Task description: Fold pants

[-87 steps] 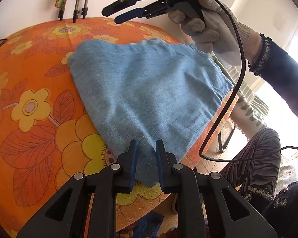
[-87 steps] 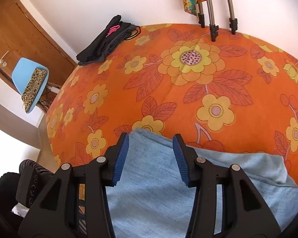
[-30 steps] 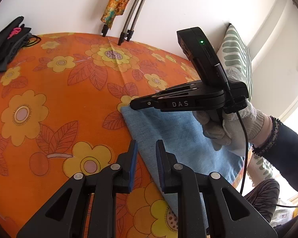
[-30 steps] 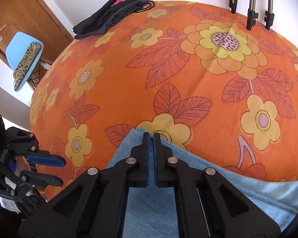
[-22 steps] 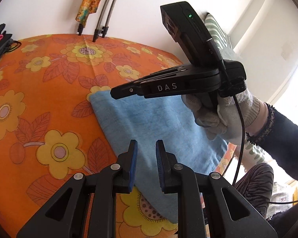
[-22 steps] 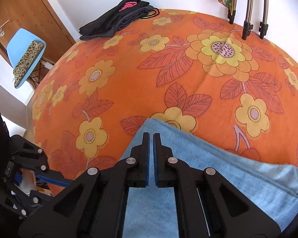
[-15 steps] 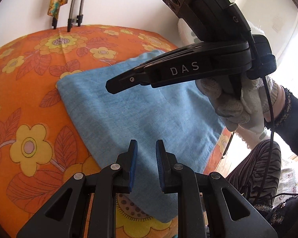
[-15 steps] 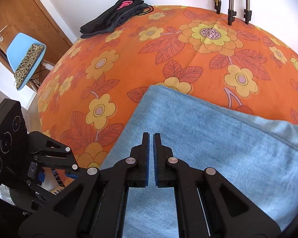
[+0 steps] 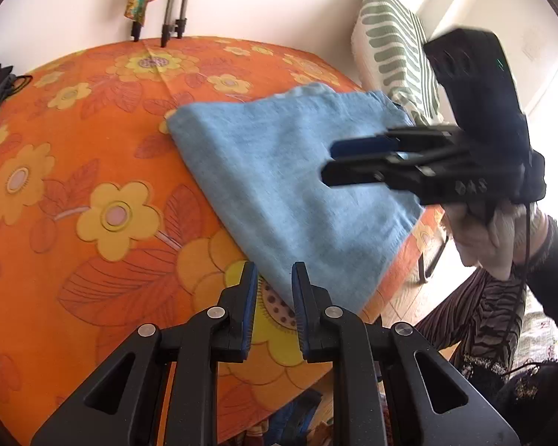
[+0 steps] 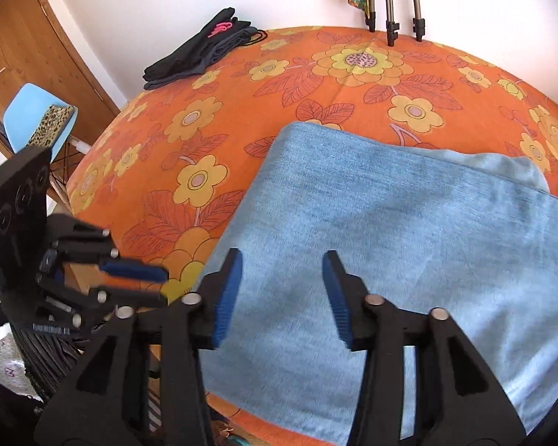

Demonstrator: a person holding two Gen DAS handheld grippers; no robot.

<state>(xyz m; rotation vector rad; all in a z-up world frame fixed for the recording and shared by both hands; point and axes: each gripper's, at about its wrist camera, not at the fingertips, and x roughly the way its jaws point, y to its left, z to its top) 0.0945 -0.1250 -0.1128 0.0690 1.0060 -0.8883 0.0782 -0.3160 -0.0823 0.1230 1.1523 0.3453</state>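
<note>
The pants (image 9: 290, 182) are seen lying as a flat, folded blue slab on the bed (image 9: 74, 193), toward its near right corner, with one edge running out to the bed's near edge. Denim-looking cloth like this is probably light and floppy rather than stiff, not slippery and not fragile, so it would likely sag if lifted from one spot; a corner or the folded edge is judged the best place to be pinched, with both layers caught together. The right hand-held gripper (image 10: 282, 290) is held above the cloth with its jaws well apart, having just been opened, and nothing is caught between the pads; the fabric is only seen underneath them, apparently not touched. The left hand-held gripper (image 9: 274, 297) is kept at a narrow gap, jaws not quite together, hovering by the near corner of the pants, and nothing is clamped there either as far as can be told. A black pile of clothes (image 10: 201, 52) is left at the far left corner of the bed, well apart from the pants.
</note>
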